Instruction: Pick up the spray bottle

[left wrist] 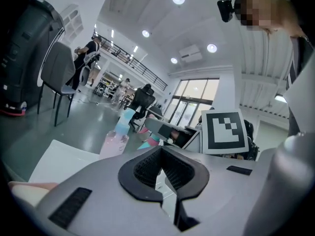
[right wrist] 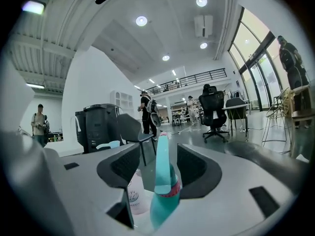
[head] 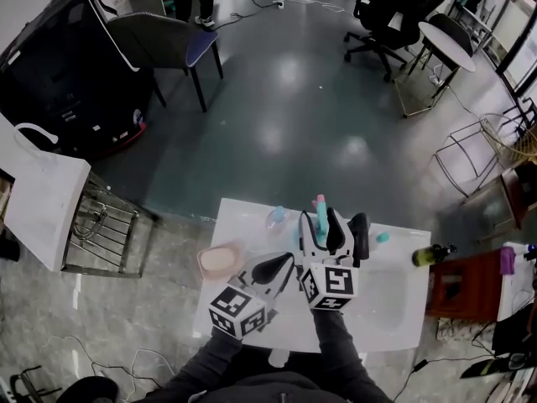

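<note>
Right gripper (right wrist: 159, 167), fingers open, straddles the spray bottle (right wrist: 162, 193) beside a pink bottle (right wrist: 134, 198); left gripper (left wrist: 165, 170), fingers closed.

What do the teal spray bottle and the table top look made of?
Spray bottle: probably plastic, smooth teal with a soft sheen along its moulded neck. Table: smooth, plain white top, perhaps laminate or plastic; the look leaves it open.

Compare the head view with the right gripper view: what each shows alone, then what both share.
Head view only: the pink bowl, the green bottle at the table's right edge, the left gripper. Right gripper view only: ceiling lights, a balcony railing. Both: the spray bottle between the right gripper's open fingers, and the pink bottle beside it.
</note>
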The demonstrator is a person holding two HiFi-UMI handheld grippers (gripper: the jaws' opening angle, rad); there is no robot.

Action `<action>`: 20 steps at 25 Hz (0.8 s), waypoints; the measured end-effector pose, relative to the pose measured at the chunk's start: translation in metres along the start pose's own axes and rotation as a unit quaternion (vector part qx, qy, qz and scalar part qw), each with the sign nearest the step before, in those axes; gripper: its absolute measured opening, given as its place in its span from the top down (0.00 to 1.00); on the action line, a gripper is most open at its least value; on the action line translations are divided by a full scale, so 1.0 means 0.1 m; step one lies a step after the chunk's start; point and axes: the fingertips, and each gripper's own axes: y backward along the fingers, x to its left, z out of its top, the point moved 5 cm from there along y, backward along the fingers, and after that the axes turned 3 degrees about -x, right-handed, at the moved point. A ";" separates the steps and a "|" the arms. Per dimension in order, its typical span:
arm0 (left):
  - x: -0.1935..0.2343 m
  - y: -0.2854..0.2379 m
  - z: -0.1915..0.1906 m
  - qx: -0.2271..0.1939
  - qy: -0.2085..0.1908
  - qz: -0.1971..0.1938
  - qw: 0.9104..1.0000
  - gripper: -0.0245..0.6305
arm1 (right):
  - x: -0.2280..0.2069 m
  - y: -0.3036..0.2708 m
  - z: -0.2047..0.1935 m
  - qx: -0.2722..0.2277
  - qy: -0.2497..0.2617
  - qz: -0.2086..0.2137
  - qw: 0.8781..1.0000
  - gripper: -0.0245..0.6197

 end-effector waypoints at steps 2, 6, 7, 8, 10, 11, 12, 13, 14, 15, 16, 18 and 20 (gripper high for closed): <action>0.03 0.00 -0.03 0.003 0.005 0.003 1.000 0.95 | -0.02 -0.04 -0.02 0.003 0.000 -0.001 1.000 0.65; 0.09 0.03 -0.06 0.005 0.015 0.009 1.000 0.95 | -0.04 -0.09 -0.06 0.012 0.001 -0.006 1.000 0.65; 0.11 0.03 -0.06 0.006 0.017 0.011 1.000 0.95 | -0.06 -0.11 -0.07 0.016 0.001 -0.010 1.000 0.66; 0.13 0.04 -0.07 0.007 0.018 0.013 1.000 0.95 | -0.08 -0.11 -0.07 0.018 0.001 -0.016 1.000 0.72; 0.15 0.04 -0.09 0.009 0.020 0.016 1.000 0.95 | -0.10 -0.11 -0.07 0.018 0.004 -0.026 1.000 0.84; 0.17 0.05 -0.09 0.010 0.021 0.017 1.000 0.95 | -0.11 -0.12 -0.07 0.017 0.006 -0.027 0.999 0.84; 0.18 0.05 -0.10 0.011 0.022 0.018 1.000 0.95 | -0.11 -0.12 -0.07 0.017 0.007 -0.027 0.999 0.84; 0.18 0.05 -0.10 0.011 0.023 0.018 1.000 0.95 | -0.11 -0.13 -0.06 0.018 0.008 -0.027 0.999 0.85; 0.18 0.04 -0.10 0.011 0.024 0.018 0.999 0.95 | -0.11 -0.13 -0.06 0.018 0.007 -0.027 0.999 0.85; 0.17 0.04 -0.11 0.012 0.025 0.018 0.999 0.95 | -0.11 -0.13 -0.06 0.019 0.007 -0.027 0.999 0.85; 0.17 0.05 -0.12 0.013 0.025 0.018 0.999 0.95 | -0.12 -0.13 -0.07 0.020 0.007 -0.028 0.999 0.85; 0.14 0.06 -0.14 0.015 0.027 0.016 0.999 0.95 | -0.11 -0.11 -0.07 0.021 0.008 -0.027 0.999 0.85; 0.13 0.09 -0.14 0.016 0.030 0.015 0.999 0.95 | -0.10 -0.09 -0.06 0.021 0.010 -0.027 0.999 0.85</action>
